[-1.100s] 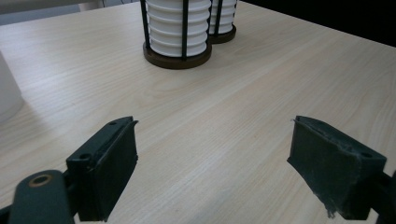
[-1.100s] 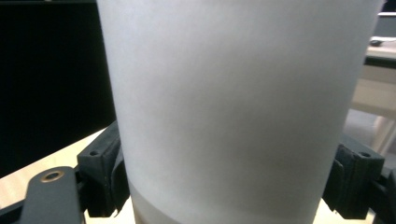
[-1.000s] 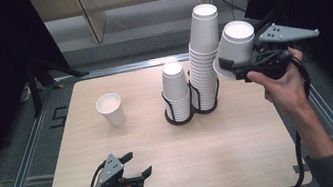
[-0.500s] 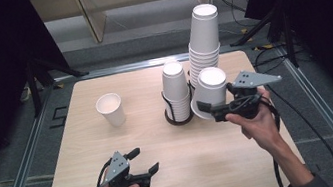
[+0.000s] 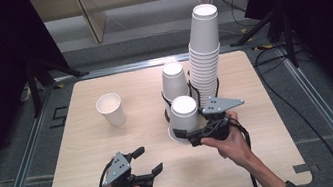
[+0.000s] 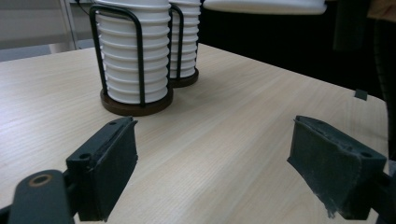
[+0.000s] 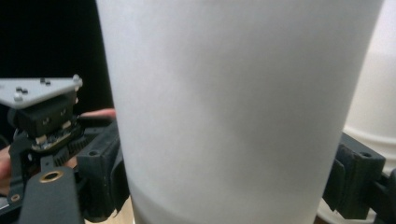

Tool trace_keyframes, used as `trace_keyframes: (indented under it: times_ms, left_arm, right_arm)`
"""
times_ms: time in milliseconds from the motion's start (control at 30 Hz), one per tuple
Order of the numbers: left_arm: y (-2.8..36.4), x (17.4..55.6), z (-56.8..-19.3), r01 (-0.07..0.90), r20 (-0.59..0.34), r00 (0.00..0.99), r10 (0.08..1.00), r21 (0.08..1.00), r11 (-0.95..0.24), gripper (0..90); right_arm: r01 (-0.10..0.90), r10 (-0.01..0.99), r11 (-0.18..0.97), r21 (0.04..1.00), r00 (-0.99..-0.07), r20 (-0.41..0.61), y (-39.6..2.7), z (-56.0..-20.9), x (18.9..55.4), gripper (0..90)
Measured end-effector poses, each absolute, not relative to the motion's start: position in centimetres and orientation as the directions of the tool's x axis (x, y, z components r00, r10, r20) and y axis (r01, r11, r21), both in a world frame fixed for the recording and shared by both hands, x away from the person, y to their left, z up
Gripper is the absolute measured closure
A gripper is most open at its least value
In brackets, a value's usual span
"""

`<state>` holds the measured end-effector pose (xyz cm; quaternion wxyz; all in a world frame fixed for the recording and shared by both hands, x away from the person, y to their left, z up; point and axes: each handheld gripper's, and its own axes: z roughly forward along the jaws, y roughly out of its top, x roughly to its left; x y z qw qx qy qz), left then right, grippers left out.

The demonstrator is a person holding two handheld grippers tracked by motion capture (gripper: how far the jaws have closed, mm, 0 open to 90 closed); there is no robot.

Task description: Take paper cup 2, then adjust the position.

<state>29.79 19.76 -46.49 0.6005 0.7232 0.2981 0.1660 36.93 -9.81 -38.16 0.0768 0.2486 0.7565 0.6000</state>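
A pale wooden table (image 5: 93, 186) is seen from above, with a person's two forearms reaching in from the near edge, each hand holding a black two-jaw gripper. The right gripper (image 5: 192, 135) sits right of centre and is clamped on a single white paper cup (image 5: 184, 119), held upside down with its wide rim low, at or just above the tabletop; whether the rim touches the wood is hard to tell from above. In the right gripper view the cup's plain white wall (image 7: 243, 107) stands between the two jaws, one pressing each side, and the cup's long axis runs straight up and down. Just behind it stand two wire cup holders: the nearer holder (image 5: 165, 101) carries a short stack of inverted cups (image 5: 174, 79), and beside it a much taller stack (image 5: 204, 52) rises well above everything else. A lone upright cup (image 5: 111, 109) stands apart toward the left of the table. The left gripper (image 5: 146, 164) rests low near the front edge, its jaws wide apart and holding nothing; its own view looks along the wood toward the two holders. The held cup lies ahead and to the right of that empty gripper, so the right hand is by far the nearer and already has it.
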Motion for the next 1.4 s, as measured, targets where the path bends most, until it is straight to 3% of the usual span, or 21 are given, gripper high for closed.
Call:
trace_keyframes:
  times_ms: [467,1133,1200,1400]
  left_arm:
    - [19.6,29.6,-46.5,0.223,-0.099,0.788,0.607,0.966,-0.132,14.5]
    - [19.3,29.5,-46.6,0.214,-0.105,0.807,0.582,0.969,-0.121,14.5]
    - [19.3,29.4,-46.6,0.216,-0.103,0.807,0.581,0.968,-0.128,14.4]
    - [19.4,29.3,-46.5,0.210,-0.102,0.812,0.575,0.970,-0.123,13.6]
  right_arm:
    - [0.285,0.415,0.210,0.935,-0.892,0.179,-7.2,-41.7,36.3,17.7]
    - [0.272,0.363,0.236,0.933,-0.915,0.176,-6.0,-42.2,35.4,17.6]
    - [0.293,0.333,0.225,0.929,-0.920,0.209,-5.7,-42.3,35.3,17.6]
    - [0.254,0.336,0.246,0.935,-0.928,0.164,-5.5,-42.2,34.9,17.6]
